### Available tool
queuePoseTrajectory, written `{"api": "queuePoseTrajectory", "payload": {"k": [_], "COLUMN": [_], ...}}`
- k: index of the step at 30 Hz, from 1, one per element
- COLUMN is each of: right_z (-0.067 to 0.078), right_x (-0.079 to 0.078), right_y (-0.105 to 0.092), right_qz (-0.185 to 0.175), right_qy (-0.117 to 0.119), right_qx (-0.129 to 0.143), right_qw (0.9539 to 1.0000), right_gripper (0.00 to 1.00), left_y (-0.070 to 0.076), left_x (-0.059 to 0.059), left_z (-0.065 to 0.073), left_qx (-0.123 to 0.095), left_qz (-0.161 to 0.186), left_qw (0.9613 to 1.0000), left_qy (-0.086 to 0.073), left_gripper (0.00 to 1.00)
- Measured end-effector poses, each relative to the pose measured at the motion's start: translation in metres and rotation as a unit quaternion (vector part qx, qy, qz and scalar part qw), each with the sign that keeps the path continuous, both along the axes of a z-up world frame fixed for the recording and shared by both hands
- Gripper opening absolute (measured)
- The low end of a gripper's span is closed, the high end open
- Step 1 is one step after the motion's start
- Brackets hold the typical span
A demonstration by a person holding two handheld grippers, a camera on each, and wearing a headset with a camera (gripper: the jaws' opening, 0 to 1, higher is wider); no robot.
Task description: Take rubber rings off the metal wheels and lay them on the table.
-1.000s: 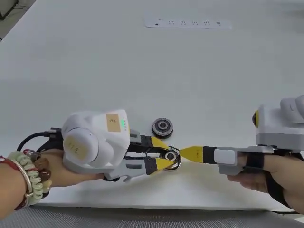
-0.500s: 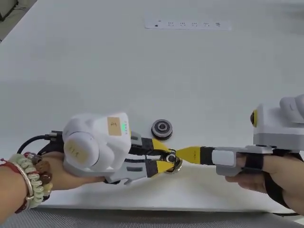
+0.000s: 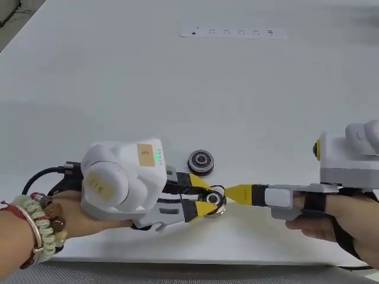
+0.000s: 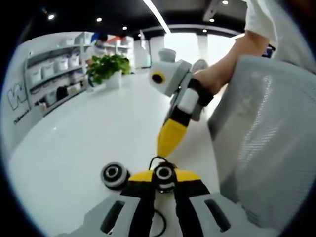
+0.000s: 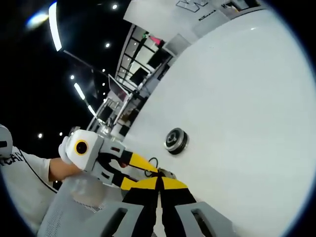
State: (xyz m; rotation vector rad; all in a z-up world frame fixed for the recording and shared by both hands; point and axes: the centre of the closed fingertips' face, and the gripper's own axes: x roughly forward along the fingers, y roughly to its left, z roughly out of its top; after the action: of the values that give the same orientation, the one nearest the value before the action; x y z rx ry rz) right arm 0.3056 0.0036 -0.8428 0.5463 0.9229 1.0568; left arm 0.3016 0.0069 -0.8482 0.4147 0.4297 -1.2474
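Gripping a small metal wheel [image 3: 216, 199], the left tongs [image 3: 207, 199] are nearly shut, their yellow tips pressed against the wheel's two sides just above the white worktop [image 3: 177, 89]. From the opposite side, the right tongs [image 3: 228, 193] point straight at the wheel, jaws pressed together into one narrow yellow tip. In the left gripper view that tip appears to pinch a thin black loop of rubber ring [image 4: 154, 160], which stands up off the wheel. A second wheel [image 3: 201, 161] lies flat on the worktop just beyond the left tongs, apart from both.
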Motion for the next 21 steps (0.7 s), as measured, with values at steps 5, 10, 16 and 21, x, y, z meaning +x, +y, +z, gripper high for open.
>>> {"api": "queuePoseTrajectory", "payload": {"k": [5,10,16,21], "right_z": [0.0,0.006,0.014,0.019], "right_x": [-0.001,-0.002,-0.007,-0.01], "right_y": [-0.001,0.001,0.003,0.003], "right_qz": [0.003,0.006,0.023,0.031], "right_qy": [-0.001,-0.001,-0.021,-0.029], "right_qx": [-0.006,0.0,-0.007,-0.012], "right_qw": [1.0,1.0,0.9995,0.999], "right_gripper": [0.0,0.0,0.0,0.0], "left_y": [0.0,0.005,0.017,0.022], "left_x": [0.0,0.002,0.002,0.008], "left_z": [0.011,0.024,0.038,0.053], "left_qx": [-0.013,-0.03,-0.033,-0.036], "left_qz": [-0.002,0.009,0.007,0.014], "left_qw": [0.9999,0.9994,0.9994,0.9993], "left_qy": [0.004,0.018,0.008,0.002], "left_gripper": [0.14,0.22,0.27,0.37]}}
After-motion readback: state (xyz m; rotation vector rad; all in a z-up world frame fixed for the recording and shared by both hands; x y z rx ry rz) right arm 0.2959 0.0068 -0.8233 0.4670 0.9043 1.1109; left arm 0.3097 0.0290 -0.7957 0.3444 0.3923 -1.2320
